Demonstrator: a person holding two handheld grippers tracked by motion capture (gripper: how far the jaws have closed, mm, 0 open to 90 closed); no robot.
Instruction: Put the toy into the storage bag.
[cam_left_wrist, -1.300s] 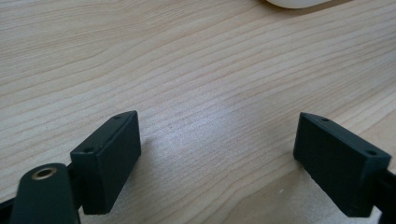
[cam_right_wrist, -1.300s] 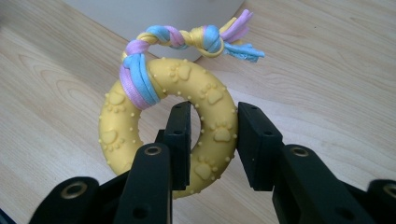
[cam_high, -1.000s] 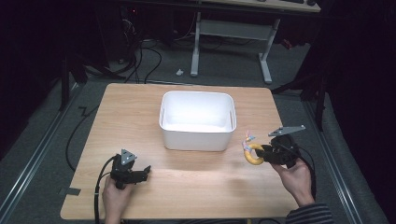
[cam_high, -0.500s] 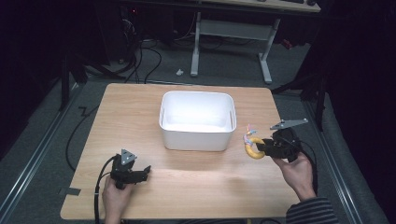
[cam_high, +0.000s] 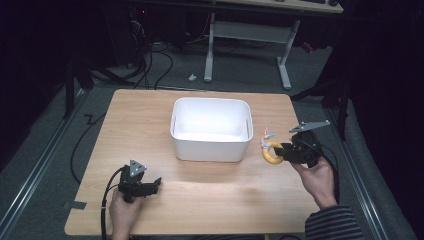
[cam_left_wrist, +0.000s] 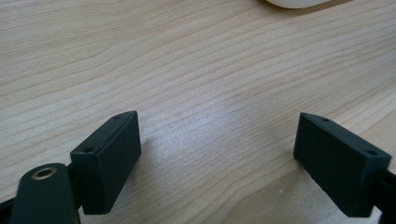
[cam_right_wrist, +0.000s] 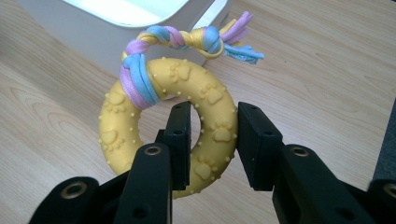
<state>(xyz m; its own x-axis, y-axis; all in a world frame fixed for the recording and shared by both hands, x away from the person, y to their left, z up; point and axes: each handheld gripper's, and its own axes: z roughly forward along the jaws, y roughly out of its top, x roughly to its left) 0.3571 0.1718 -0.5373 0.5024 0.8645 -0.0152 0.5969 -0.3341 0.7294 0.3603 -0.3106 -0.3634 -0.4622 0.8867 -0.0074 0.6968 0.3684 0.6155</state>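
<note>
Here, pinched in the right gripper (cam_high: 282, 152): a yellow rubber ring toy embossed with paw prints (cam_high: 271, 153), trailing a braided pink, blue and yellow rope knot (cam_right_wrist: 187, 37). Gripped across one side of the ring, with one jaw through the hole and the other outside, pads drawn in tight on the rubber. Held clear of the light wooden table (cam_high: 225, 200), just beside the right wall of the white rectangular plastic bin (cam_high: 210, 146), at about 4 o'clock from the bin's centre.

Shifted a little toward 12 o'clock compared with a second before, and drawn slightly closer to the bin's near right corner. Kept the same grip throughout, with no slackening of the jaws. Judged as a carry under way toward the bin, with the lift over the rim and the release not yet made.

Meanwhile, parked at about 7 o'clock from the bin: the left gripper (cam_high: 155, 184), resting low over the table in the same spot as a second earlier. Spread wide, with nothing but bare wood grain between the pads. Apparently left out of this stage of the job.

Likely still needed: a rise above the bin's rim, a short swing toward 10 o'clock, then an opening of the jaws over the bin's pale interior. Worth watching for the rope knot catching on the rim.
</note>
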